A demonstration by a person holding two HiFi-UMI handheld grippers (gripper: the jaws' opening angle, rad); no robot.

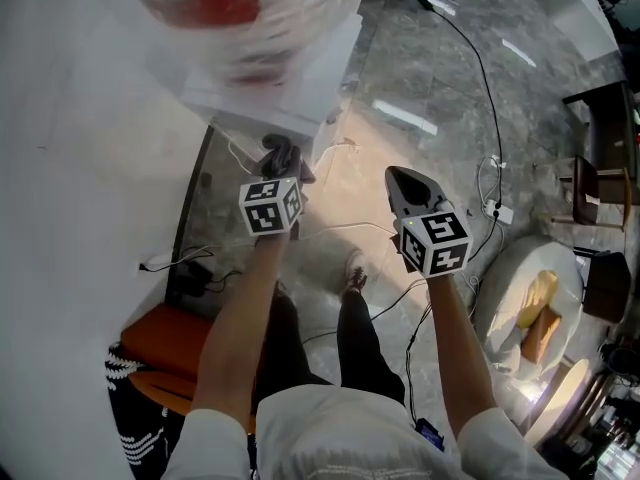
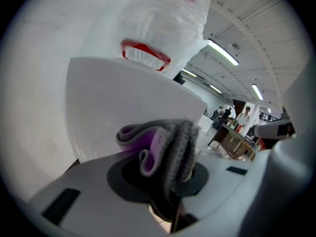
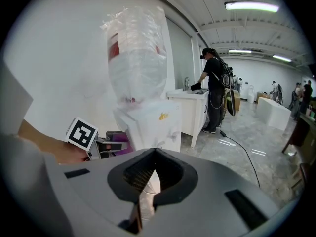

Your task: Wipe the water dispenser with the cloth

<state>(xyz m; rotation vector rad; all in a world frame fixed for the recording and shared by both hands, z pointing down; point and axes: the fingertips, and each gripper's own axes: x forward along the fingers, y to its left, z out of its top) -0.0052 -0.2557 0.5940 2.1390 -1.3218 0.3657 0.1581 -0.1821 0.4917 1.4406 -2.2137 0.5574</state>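
Polished grey stone floor (image 1: 440, 78), crossed by a black cable (image 1: 480, 78); plain white wall (image 1: 60, 168) at left. White counter (image 3: 190, 107) with tap, round white table (image 1: 508, 268), orange seat (image 1: 160, 353). Ceiling strip lights (image 3: 249, 5), lit.

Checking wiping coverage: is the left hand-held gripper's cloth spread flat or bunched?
Bunched: the cloth sits in grey-and-purple folds, clamped in the left hand-held gripper.

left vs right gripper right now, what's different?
The left gripper is clamped on the grey-purple cloth; the right gripper is shut on nothing. The left gripper is up by the water dispenser's side; the right gripper sits farther from it. Neither is open.
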